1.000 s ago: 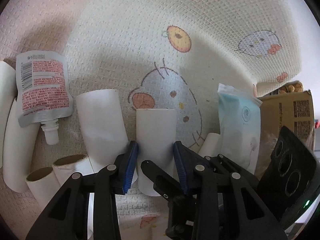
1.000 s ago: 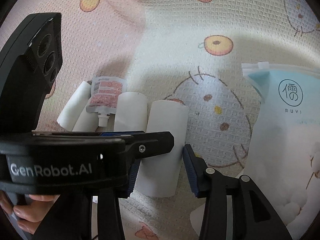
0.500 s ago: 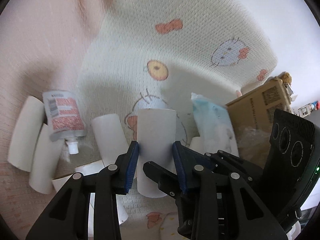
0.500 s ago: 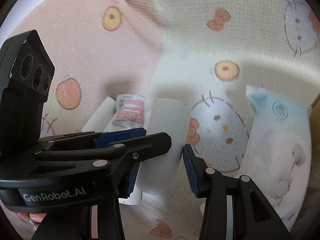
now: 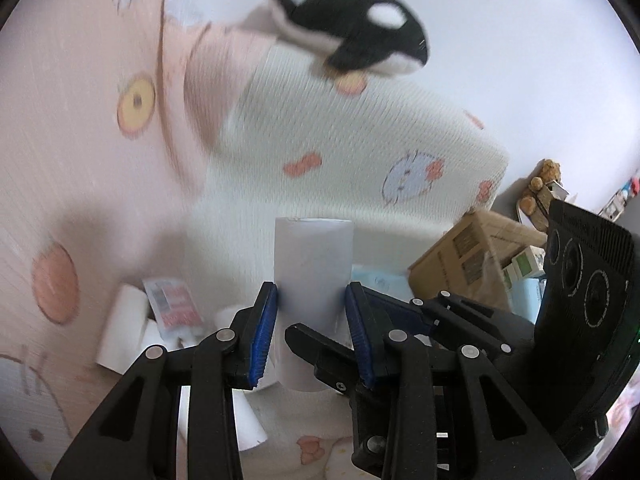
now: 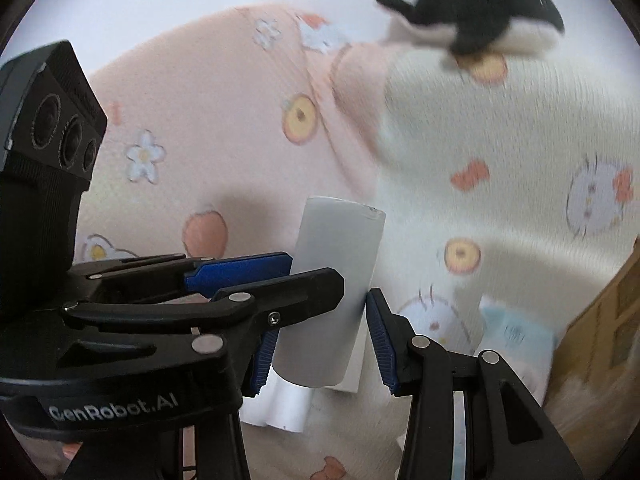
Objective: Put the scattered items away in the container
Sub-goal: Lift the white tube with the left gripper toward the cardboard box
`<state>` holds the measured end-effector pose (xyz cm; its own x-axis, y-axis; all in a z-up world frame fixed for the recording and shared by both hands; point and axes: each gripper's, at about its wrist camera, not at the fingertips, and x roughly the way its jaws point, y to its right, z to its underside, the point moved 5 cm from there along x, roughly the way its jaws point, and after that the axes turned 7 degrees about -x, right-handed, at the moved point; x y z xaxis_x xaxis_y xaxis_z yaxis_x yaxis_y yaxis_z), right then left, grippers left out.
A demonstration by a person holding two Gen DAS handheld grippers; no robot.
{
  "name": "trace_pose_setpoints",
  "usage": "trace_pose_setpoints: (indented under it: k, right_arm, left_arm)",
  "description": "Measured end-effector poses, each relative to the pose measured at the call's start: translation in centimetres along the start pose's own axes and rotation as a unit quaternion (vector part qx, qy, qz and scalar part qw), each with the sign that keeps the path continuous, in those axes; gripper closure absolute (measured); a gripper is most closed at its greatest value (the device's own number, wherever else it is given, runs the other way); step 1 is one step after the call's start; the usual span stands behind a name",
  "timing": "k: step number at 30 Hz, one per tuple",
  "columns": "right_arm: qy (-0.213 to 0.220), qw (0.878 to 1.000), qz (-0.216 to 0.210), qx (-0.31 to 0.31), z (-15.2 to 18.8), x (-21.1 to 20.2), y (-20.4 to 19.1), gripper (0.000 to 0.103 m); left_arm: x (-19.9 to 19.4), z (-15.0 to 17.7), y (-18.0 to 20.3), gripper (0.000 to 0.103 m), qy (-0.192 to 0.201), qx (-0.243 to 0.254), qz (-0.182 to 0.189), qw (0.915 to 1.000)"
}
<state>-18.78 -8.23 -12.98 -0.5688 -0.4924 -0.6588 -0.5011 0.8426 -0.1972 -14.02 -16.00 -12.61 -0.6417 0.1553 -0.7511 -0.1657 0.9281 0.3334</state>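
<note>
1. Both tools are clenched on 1 white tube: the left tool presses it between its blue pads, and the right tool appears to grip the same tube from another angle, its fingers crossing the left's.
2. The tube is held upright in the air, clear of the blanket and short of the box, which stands off to the right.
3. Risk: with 2 tools on 1 light, hollow tube, any mismatch between the hands could twist, crush or pull it out of 1 grip.
4. Risk: the crossed fingers could knock each other on the way across, or snag when 1 tool lets go.
5. Risk: the grip sits on the tube's lower part, so the tall free end could catch the box wall and tip out.
6. Risk: a drop would land among the other tubes and the pouch below and scatter them.
7. The box is the only container in view. It is open, with a few small packs showing inside; they are too blurred to name.
8. No tube is visible in the box. A blue-white pack lies just beside it on the blanket.
</note>
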Motion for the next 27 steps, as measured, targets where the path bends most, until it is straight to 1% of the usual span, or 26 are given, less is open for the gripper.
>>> trace_pose_setpoints:
  k: [4,7,12,19,24,27]
  right_arm:
    - [0.021,1.0,0.003,-0.009,-1.4,-1.8,-0.4,0.062]
    - [0.032,0.999,0.012,-0.02,-2.3,-3.4,-0.6,0.062]
    - [0.047,0.998,0.038,-0.032,-3.6,-6.0,-0.5,0.062]
    - [0.066,0.996,0.049,-0.04,-3.6,-10.1,0.2,0.062]
    - [0.075,0.995,0.063,-0.027,-2.7,-12.9,1.4,0.062]
    - [0.084,0.994,0.073,-0.019,-2.3,-14.7,2.7,0.062]
  left_arm:
    - [-1.9,-0.8,1.5,0.065,0.037,0.016,-0.003,0.9992]
    - [-2.7,-1.2,2.4,0.065,0.049,0.019,0.001,0.9986]
    - [-4.0,-1.5,4.6,0.066,0.072,0.031,0.003,0.9969]
    - [-5.6,-1.2,8.7,0.066,0.085,0.048,0.005,0.9952]
    - [-5.4,-0.9,11.9,0.066,0.081,0.068,0.011,0.9943]
    - [-4.9,-0.8,14.0,0.066,0.081,0.082,0.015,0.9932]
